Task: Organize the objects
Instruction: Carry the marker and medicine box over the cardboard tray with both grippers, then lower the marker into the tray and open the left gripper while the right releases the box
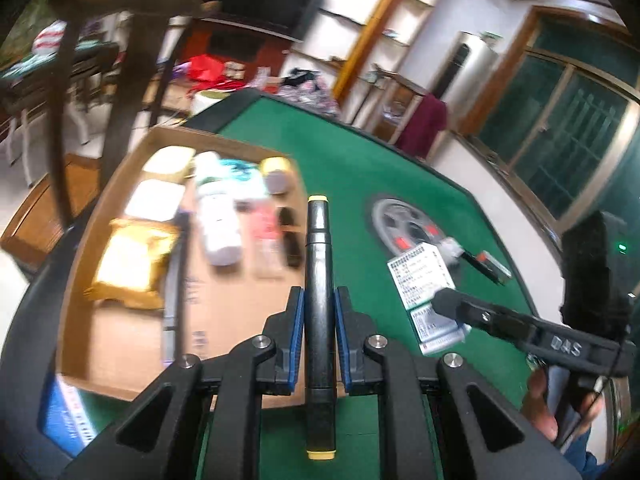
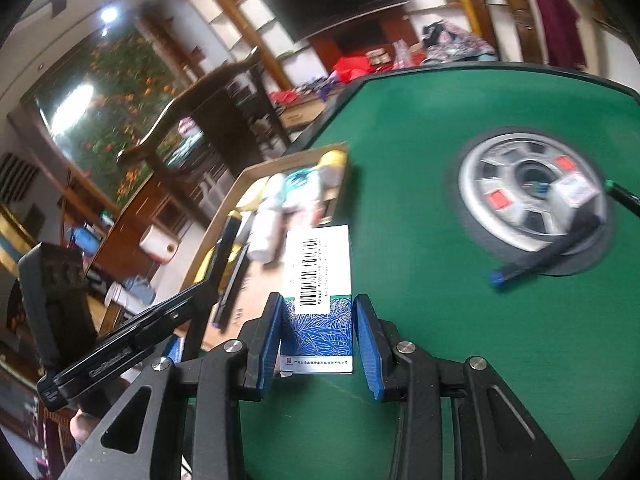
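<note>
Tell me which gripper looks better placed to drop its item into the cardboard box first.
Left, probably. The left gripper, holding the black marker, points over the cardboard box; the right gripper holds its medicine box beside the edge.

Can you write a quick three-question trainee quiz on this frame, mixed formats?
1. True or false: the left gripper is shut on a black marker pen with yellow end caps.
2. Multiple choice: the small blue-and-white cardboard box with a barcode label sits between the fingers of
A. the left gripper
B. the right gripper
C. neither
3. Fill in: the white bottle and the yellow foil packet lie in a shallow brown cardboard ____ on the green felt table.

Key: 1 true; 2 B; 3 tray.
</note>
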`<state>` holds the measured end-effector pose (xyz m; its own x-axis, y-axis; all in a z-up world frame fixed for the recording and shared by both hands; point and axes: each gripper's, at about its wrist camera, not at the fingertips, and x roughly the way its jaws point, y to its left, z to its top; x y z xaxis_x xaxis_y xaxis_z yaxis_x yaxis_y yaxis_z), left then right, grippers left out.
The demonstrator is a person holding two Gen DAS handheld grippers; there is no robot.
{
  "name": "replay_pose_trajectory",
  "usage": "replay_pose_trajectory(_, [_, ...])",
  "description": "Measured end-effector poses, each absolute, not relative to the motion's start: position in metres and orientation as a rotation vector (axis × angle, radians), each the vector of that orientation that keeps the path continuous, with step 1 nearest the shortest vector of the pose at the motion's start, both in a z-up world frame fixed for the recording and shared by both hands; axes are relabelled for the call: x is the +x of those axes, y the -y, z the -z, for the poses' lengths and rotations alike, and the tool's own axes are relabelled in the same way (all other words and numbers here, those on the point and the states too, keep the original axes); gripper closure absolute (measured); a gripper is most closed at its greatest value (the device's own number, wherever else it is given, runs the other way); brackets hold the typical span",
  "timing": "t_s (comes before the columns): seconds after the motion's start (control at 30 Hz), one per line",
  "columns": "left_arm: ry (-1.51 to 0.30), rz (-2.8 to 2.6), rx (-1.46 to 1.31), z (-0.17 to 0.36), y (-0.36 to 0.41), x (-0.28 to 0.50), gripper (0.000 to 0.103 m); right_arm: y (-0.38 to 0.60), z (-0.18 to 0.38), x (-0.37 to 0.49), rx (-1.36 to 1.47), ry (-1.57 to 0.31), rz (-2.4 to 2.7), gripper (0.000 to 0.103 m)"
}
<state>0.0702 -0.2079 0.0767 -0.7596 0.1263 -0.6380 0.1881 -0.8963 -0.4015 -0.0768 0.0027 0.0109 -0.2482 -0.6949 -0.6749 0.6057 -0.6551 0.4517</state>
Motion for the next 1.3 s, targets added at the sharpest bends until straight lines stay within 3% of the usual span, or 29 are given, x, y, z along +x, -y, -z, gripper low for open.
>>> replay_pose_trajectory(0.47, [-0.778, 2.636, 1.093, -0.041, 0.253, 0.061, 0.089, 0.094, 0.026, -0.07, 1.238, -0.027, 1.923, 0.063])
replay_pose_trajectory(1.3, [-0.848, 2.58, 1.088, -0.022, 0.268, 0.054, 0.089, 0.105, 0.044, -0.072, 1.286, -0.03, 1.953, 0.063])
